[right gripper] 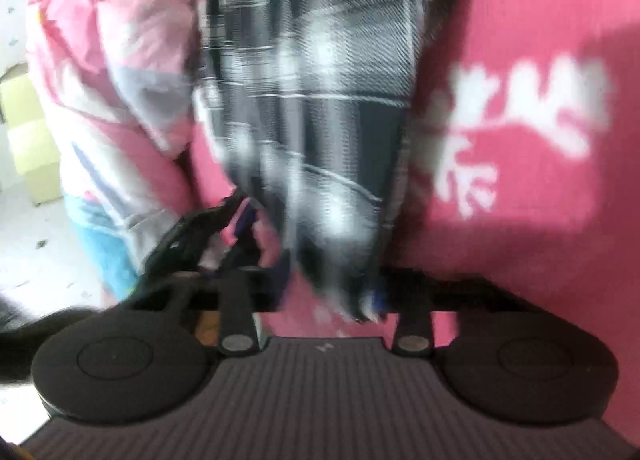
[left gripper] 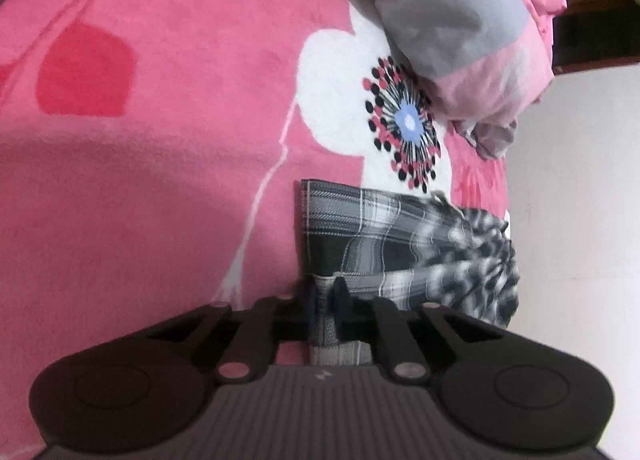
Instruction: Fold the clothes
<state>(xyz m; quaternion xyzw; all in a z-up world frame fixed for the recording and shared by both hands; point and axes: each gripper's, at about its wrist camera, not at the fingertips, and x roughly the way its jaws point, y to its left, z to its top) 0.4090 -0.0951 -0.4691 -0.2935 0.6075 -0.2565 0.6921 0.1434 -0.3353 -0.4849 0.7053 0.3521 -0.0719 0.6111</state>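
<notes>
Plaid garment (left gripper: 384, 240) clamped by both grippers over pink floral blanket (left gripper: 160, 159).

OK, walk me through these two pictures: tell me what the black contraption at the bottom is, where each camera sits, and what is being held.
There is no robot here: a person holds a two-finger gripper in each hand, with a wide-angle camera on each looking along its fingers. In the left-hand camera's picture, the left gripper is shut on a corner of a black-and-white plaid garment lying on a pink flowered blanket. A pink and grey quilt is bunched behind. In the right-hand camera's blurred picture, the right gripper appears closed on the same plaid cloth.
</notes>
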